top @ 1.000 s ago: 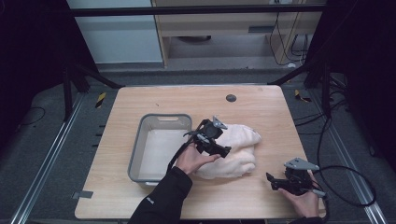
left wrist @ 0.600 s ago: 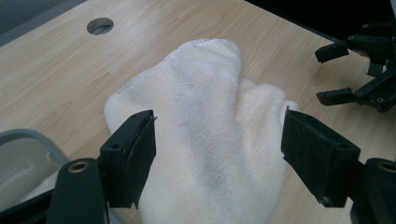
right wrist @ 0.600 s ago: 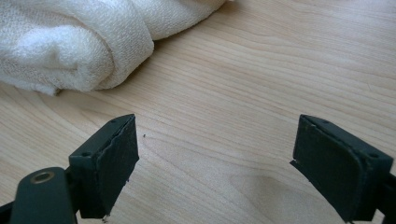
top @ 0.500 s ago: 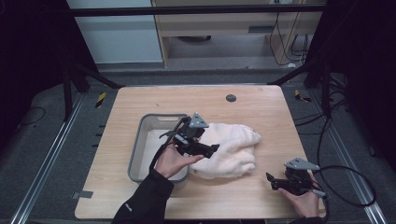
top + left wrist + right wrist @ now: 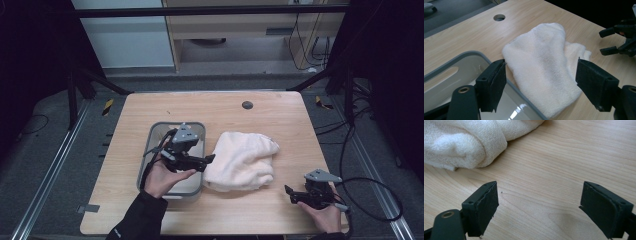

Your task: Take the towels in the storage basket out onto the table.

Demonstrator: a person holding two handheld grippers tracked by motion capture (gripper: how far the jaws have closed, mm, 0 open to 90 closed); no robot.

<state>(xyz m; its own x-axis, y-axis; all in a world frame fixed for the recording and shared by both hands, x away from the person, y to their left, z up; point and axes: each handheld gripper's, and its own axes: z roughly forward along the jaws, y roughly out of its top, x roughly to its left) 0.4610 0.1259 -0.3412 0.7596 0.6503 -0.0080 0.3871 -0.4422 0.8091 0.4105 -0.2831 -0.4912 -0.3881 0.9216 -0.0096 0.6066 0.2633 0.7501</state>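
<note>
High view: cream towel (image 5: 242, 161) lies bunched mid-table, just right of the grey bin (image 5: 153, 137), no longer gripped. Left gripper (image 5: 207, 161) was drawn back over the bin, jaws just opened, nothing between — towel likely released. Right gripper (image 5: 291, 194) is parked near the table's front-right corner, jaws spread, empty.

A cream towel (image 5: 242, 161) lies bunched (loosely folded) on the wooden table, just beside the grey tray (image 5: 150, 145).
</note>
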